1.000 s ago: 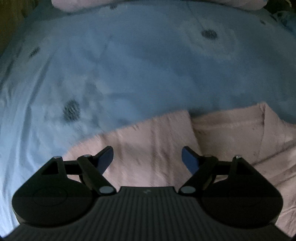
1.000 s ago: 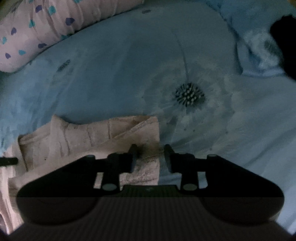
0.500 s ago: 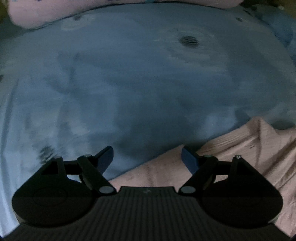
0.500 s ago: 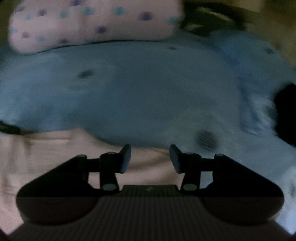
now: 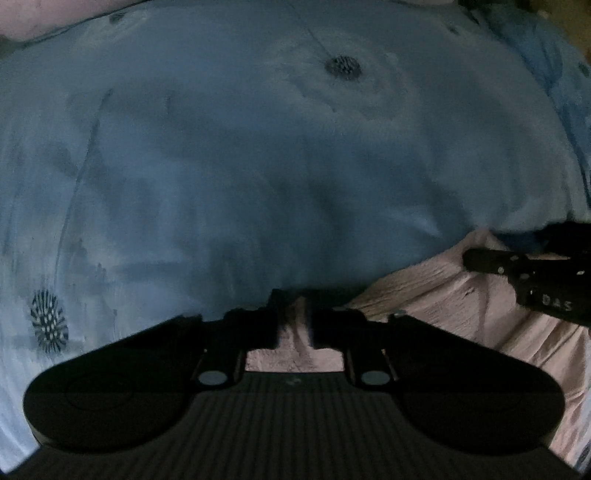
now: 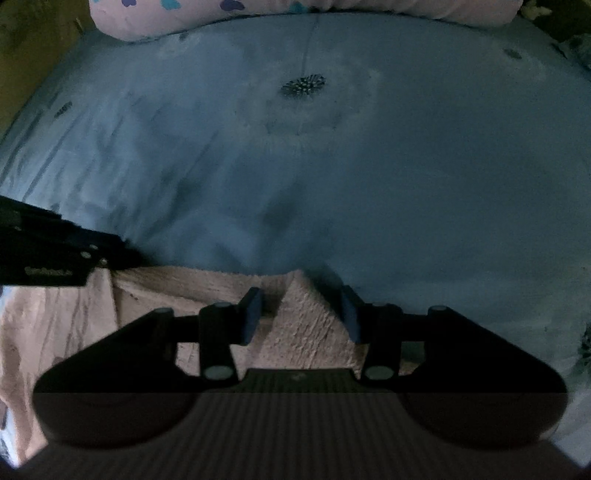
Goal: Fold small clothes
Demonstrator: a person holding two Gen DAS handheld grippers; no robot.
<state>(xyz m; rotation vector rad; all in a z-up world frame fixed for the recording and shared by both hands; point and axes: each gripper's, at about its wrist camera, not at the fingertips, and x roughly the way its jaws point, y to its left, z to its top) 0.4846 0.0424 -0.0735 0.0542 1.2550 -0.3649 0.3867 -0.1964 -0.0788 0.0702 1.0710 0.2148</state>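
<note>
A small pink ribbed garment (image 5: 461,302) lies on a blue bedsheet (image 5: 295,166). My left gripper (image 5: 294,317) is shut on the garment's left edge, with pink cloth pinched between its jaws. In the right wrist view the garment (image 6: 306,332) has a corner peaked up between the jaws of my right gripper (image 6: 301,314), which is open around it. The right gripper also shows at the right of the left wrist view (image 5: 524,273), and the left gripper at the left of the right wrist view (image 6: 62,258).
The bedsheet (image 6: 332,166) has dark dandelion prints (image 6: 303,85) (image 5: 50,325). A pink pillow with blue and purple hearts (image 6: 258,11) lies along the far edge. Rumpled blue bedding (image 5: 554,74) is at the far right.
My left gripper has shut on the garment's edge; it was open before. My right gripper has opened wider and sits around a raised corner of the garment. Both views have shifted over the bed.
</note>
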